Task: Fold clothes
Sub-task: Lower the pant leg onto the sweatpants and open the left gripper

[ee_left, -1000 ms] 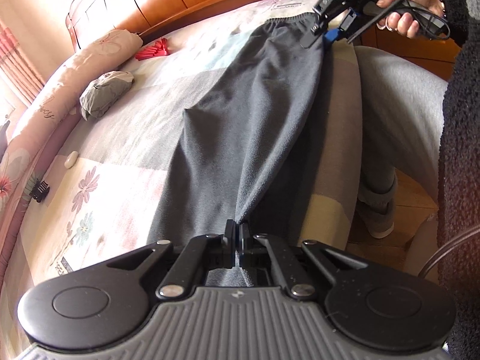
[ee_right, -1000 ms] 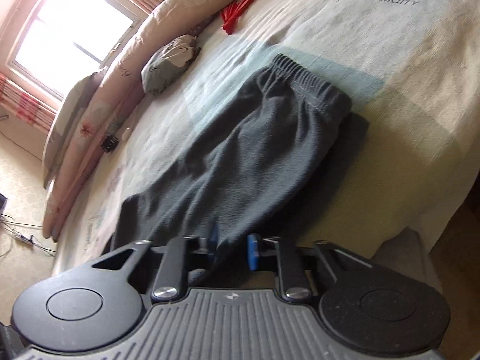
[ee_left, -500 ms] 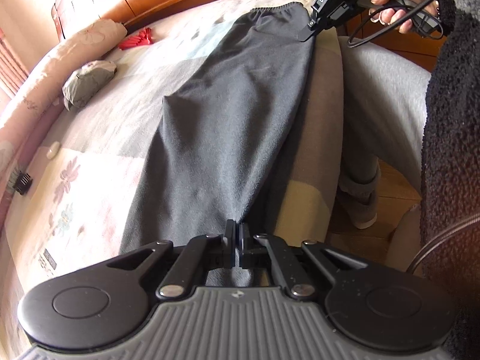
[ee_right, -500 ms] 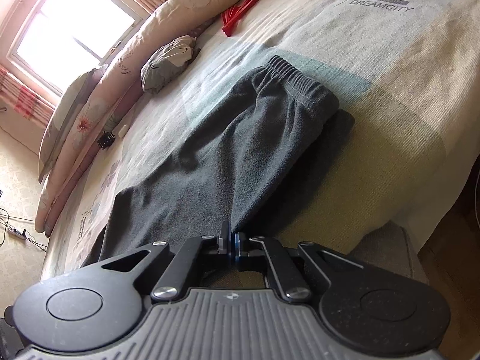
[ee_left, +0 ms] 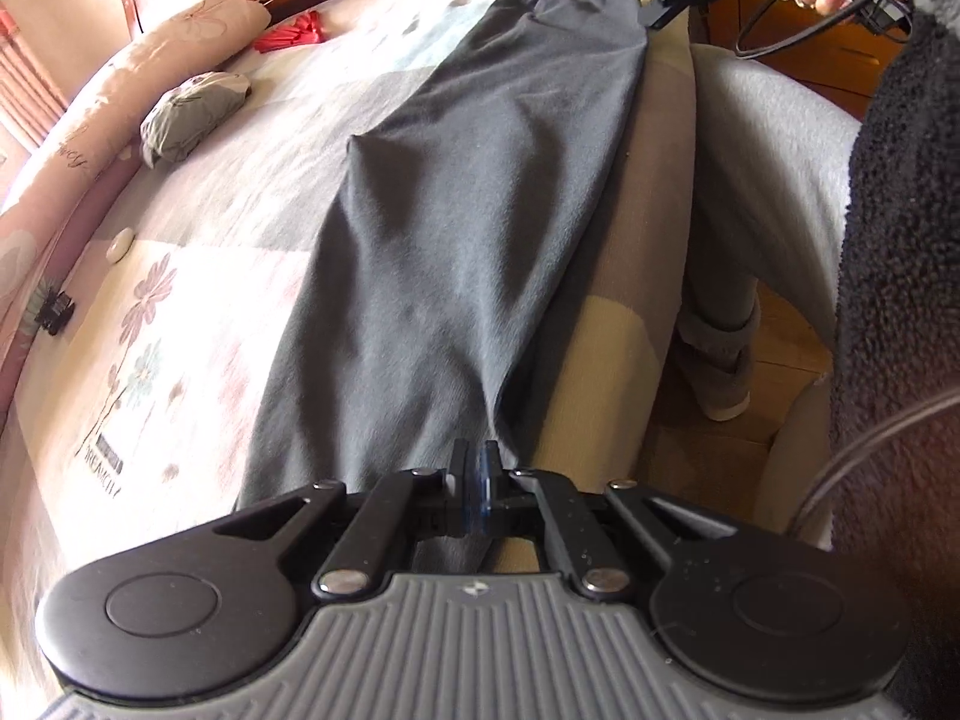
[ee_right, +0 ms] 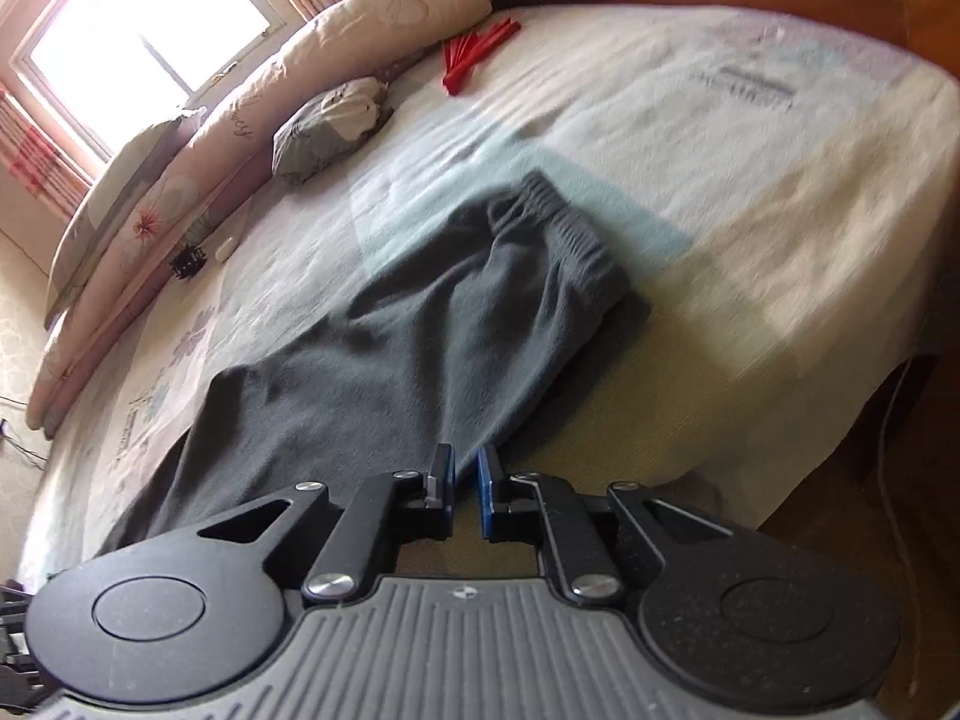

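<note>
The right hand-held gripper [ee_right: 465, 483] has just been opening, nothing between its jaws; the left hand-held gripper [ee_left: 474, 483] pinches the trousers [ee_left: 480, 228], so tugging could skew them off the bed's [ee_left: 198, 276] near edge.

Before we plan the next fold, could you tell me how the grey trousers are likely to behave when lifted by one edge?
The trousers would probably drape and sag: they lie limp with soft creases on the bed. The fleecy surface likely grips rather than slips. The elastic waistband looks bunched, so it may stay gathered.

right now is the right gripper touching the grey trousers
Apart. The right wrist view shows the right gripper with a gap between its blue pads and nothing in it; the grey trousers lie just beyond them.
</note>
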### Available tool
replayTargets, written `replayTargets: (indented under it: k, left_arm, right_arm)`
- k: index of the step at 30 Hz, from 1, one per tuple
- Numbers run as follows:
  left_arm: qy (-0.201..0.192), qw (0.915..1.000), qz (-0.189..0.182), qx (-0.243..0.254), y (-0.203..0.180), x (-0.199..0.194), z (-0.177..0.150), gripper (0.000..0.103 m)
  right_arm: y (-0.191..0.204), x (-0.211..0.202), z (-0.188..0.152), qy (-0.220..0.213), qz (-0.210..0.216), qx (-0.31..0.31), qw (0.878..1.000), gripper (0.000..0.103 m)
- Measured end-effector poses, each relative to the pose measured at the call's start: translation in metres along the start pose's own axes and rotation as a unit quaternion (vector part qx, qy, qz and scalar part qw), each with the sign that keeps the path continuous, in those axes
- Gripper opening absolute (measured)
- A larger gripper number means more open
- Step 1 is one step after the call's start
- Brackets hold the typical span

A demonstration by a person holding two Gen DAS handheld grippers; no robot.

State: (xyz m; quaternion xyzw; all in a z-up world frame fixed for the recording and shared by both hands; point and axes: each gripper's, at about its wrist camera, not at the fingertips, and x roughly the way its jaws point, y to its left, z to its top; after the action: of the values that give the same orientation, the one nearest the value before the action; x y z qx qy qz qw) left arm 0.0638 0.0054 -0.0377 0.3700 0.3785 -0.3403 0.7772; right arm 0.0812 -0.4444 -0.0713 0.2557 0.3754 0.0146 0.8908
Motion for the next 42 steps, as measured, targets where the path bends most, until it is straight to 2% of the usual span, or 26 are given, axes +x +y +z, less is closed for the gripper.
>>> replayTargets:
  k: [4,7,10,13,16,18,22,25,28,29,32,34,35,37,39,42]
  left_arm:
    - [-0.020,0.9981,0.018,-0.056,0.026,-0.023,-0.003,0.007]
    - [-0.056,0.9939,0.036,-0.089,0.043,-0.031,0.010,0.007]
    - [-0.095,0.9908,0.029,-0.092,0.049,-0.026,0.038,0.007]
    - [-0.124,0.9879,0.015,-0.092,0.047,-0.003,0.070,0.009]
    - [-0.130,0.9848,-0.010,-0.115,0.047,0.034,0.098,0.010]
    - [-0.120,0.9819,-0.024,-0.145,0.050,0.062,0.109,0.010]
    - [-0.093,0.9735,-0.037,-0.205,0.058,0.117,0.123,0.011]
    - [-0.083,0.9618,-0.019,-0.260,0.079,0.136,0.112,0.011]
    - [-0.089,0.9391,0.007,-0.332,0.106,0.133,0.094,0.012]
    - [-0.086,0.9323,0.017,-0.351,0.112,0.130,0.090,0.009]
    - [-0.115,0.9206,-0.005,-0.373,0.120,0.113,0.083,0.011]
    - [-0.130,0.9232,-0.038,-0.360,0.114,0.104,0.088,0.012]
    - [-0.128,0.9273,-0.055,-0.347,0.109,0.104,0.092,0.014]
    - [-0.109,0.9331,-0.084,-0.332,0.099,0.115,0.103,0.015]
    - [-0.093,0.9356,-0.087,-0.329,0.095,0.132,0.111,0.015]
    - [-0.107,0.9267,-0.076,-0.352,0.104,0.151,0.118,0.016]
  right_arm:
    - [0.007,-0.008,0.017,-0.056,-0.031,-0.055,0.996,0.025]
    - [0.018,0.014,0.026,-0.056,-0.039,-0.101,0.993,0.026]
    - [0.027,0.041,0.024,-0.045,-0.058,-0.150,0.986,0.031]
    - [0.023,0.060,0.014,-0.022,-0.095,-0.180,0.979,0.034]
    - [0.020,0.055,0.007,-0.032,-0.091,-0.205,0.974,0.034]
    - [0.020,0.054,0.005,-0.031,-0.092,-0.214,0.972,0.034]
    - [0.015,0.051,0.008,-0.028,-0.080,-0.203,0.976,0.034]
    - [0.010,0.049,0.008,-0.030,-0.069,-0.191,0.979,0.034]
    - [0.009,0.049,0.007,-0.033,-0.065,-0.188,0.979,0.036]
    - [0.009,0.049,0.007,-0.034,-0.065,-0.189,0.979,0.037]
    - [0.013,0.050,0.006,-0.033,-0.062,-0.191,0.979,0.046]
    - [0.016,0.052,0.005,-0.032,-0.065,-0.197,0.978,0.052]
    - [0.018,0.053,0.005,-0.032,-0.066,-0.198,0.977,0.054]
    - [0.021,0.055,0.003,-0.031,-0.067,-0.201,0.977,0.060]
    - [0.023,0.056,0.002,-0.030,-0.070,-0.205,0.976,0.062]
    - [0.025,0.057,0.002,-0.031,-0.074,-0.207,0.975,0.063]
